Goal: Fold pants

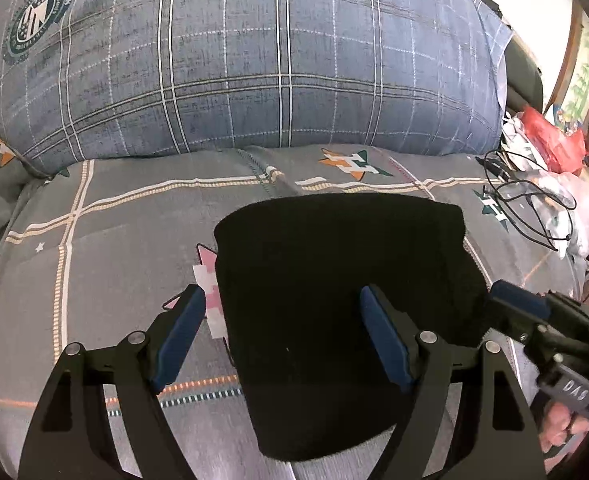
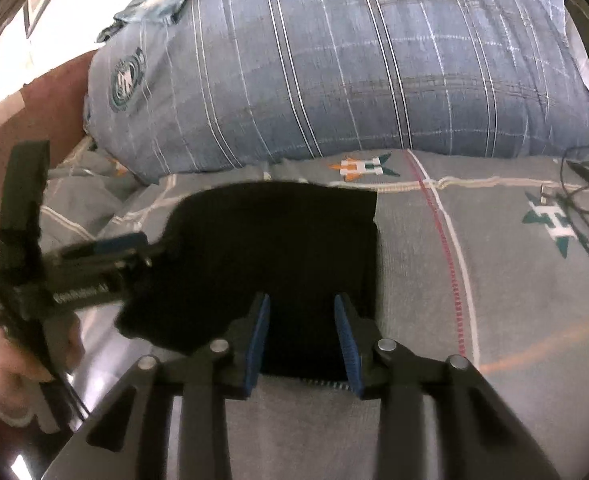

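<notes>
The pants (image 1: 334, 312) are black and lie folded into a compact, roughly rectangular stack on the grey patterned bedspread (image 1: 114, 240). Their far edge lies near the base of the large blue plaid pillow (image 1: 254, 60), which sits along the far side of the bed.

Left gripper (image 1: 284, 300): jaws spread wide. The left finger (image 1: 182, 332) is just beside the left edge of the pants, over the bedspread; the right finger (image 1: 382, 332) is over the black fabric. Nothing is clamped between the blue pads. Whether the fingertips touch the cloth cannot be told.

Right gripper (image 2: 302, 312): jaws partly open, with a clear gap between the pads. Both fingers (image 2: 344, 340) sit over the near right corner of the pants (image 2: 270, 248). A ribbed edge of the fabric shows at the near border between the fingers. The jaws are not closed on the cloth.

In the left wrist view, the right gripper (image 1: 510, 300) appears at the right edge of the pants. In the right wrist view, the left gripper (image 2: 134, 244) appears at the left edge of the pants, and this part of the view is blurred.

Black cables (image 1: 526, 200) and plastic bags (image 1: 550, 140) lie at the far right of the bed, well apart from the pants.
</notes>
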Motion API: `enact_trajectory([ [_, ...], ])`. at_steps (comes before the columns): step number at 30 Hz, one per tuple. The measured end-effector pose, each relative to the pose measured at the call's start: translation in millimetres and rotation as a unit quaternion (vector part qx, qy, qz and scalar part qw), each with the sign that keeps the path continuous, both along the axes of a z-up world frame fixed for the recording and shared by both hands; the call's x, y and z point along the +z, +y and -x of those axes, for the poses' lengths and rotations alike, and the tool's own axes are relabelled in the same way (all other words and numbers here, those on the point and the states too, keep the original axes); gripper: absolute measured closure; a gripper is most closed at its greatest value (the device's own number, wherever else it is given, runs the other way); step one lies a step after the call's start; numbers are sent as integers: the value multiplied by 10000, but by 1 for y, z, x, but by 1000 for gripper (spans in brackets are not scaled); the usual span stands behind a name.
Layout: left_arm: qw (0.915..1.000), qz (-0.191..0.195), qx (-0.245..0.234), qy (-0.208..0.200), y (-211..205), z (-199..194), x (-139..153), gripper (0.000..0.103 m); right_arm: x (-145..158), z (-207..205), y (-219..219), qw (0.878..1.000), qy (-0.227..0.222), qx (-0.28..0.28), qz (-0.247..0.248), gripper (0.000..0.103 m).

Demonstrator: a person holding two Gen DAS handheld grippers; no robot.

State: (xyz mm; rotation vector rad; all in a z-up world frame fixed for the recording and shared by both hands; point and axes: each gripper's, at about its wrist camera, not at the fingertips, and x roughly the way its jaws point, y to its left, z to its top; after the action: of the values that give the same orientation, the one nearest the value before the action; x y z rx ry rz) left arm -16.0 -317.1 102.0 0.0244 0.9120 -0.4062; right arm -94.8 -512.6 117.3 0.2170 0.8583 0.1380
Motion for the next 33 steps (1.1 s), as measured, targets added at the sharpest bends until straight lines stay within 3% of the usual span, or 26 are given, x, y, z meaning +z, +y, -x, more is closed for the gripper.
enact_trajectory([
  [5,9999,99,51,23,3,2,5,23,10,9,-7,9995,-158,-154,-246,55],
  [11,9998,147,114,80,6,0,6,23,8,9,-12,9989,-115,-267,-367,52],
  [15,9994,231,158,199,9,-4,3,21,7,6,-12,9985,-110,-288,-442,41],
  [33,9990,270,226,258,15,-6,-3,21,1,-12,-11,9987,-23,-341,-380,37],
])
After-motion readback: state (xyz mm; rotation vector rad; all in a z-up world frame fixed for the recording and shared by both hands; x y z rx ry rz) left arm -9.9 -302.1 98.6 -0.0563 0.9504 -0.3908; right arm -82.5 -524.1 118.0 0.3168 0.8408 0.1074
